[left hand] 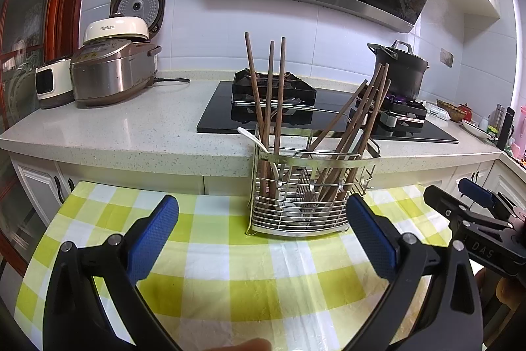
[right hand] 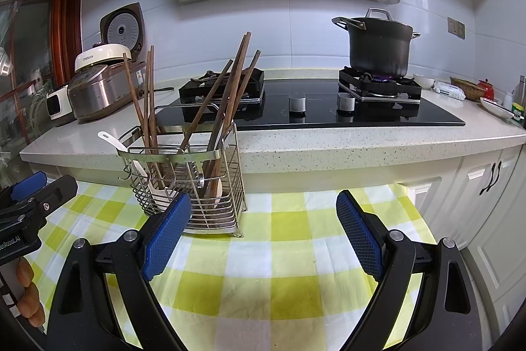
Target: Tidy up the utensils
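Both wrist views look forward, angled down over checked tablecloth toward worktop edge. We see utensil rack near in both; left view faces it straight on, right view has it left of centre.

A wire utensil rack is standing on the cloth-covered table, just before the bench. Chopsticks and a spoon are leaning inside it. Behind, the hob is sitting on the bench, carrying a pot at its right; rice cookers are sitting at the left.
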